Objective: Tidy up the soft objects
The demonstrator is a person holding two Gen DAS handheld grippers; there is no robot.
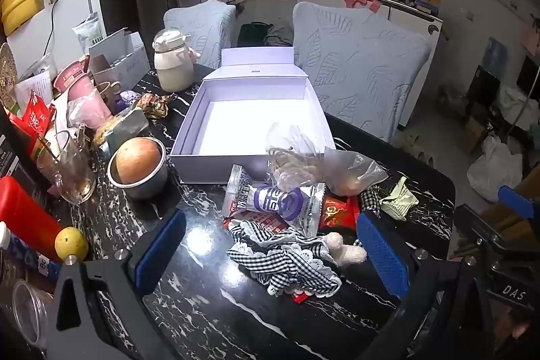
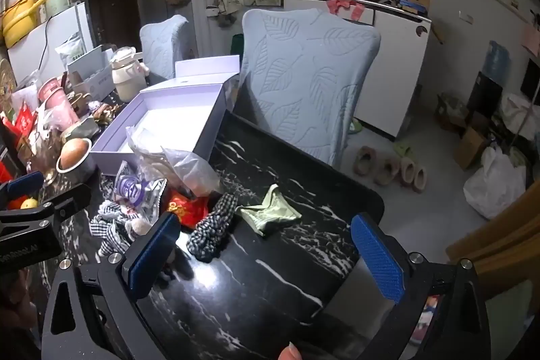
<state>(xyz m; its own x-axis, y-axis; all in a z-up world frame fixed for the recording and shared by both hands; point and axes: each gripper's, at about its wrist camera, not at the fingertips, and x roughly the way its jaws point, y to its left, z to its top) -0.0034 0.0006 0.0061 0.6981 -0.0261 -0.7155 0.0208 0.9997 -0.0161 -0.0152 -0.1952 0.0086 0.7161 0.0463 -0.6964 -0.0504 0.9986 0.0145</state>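
Left tongs (image 1: 270,253) gape empty over the checked cloth (image 1: 287,262); right tongs (image 2: 266,252) likewise empty. Cloth lies on worktop (image 1: 202,309), at 6 o'clock from white box (image 1: 249,120). Light, limp: pinch a bunched fold.

Black desk (image 1: 209,309) veined white; beside the white box (image 1: 216,171), black-and-white gingham cloth (image 1: 287,262), a red packet (image 1: 337,211), pale green fabric (image 2: 270,215), blue claw pads (image 1: 383,255).

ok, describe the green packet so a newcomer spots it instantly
Start at the open white box on the black marble table. Toward the table's right edge, past the snack pile, lies a crumpled pale green packet beside a checked cloth. It is the only green item, lying alone.
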